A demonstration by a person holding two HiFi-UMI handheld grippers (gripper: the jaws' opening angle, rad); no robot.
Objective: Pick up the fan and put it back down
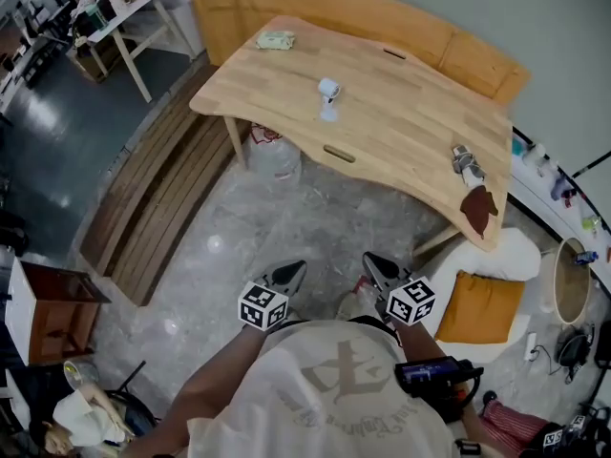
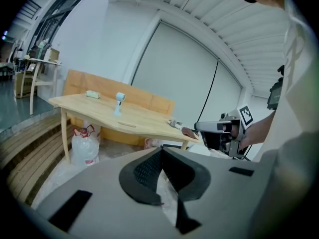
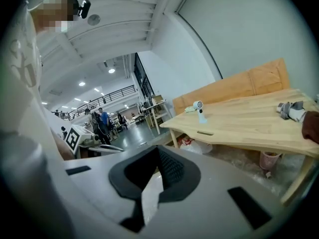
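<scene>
The small white fan (image 1: 328, 98) stands upright near the middle of the wooden table (image 1: 401, 122), far from both grippers. The left gripper (image 1: 294, 271) and right gripper (image 1: 374, 262) are held over the floor close to the person's body, each clenched with its jaws together and gripping nothing. Under the table's left end sits a clear plastic jug (image 1: 275, 156), its contents unclear.

Head view looks steeply down, gripper views low and forward; all share the far table (image 1: 410, 113)
</scene>
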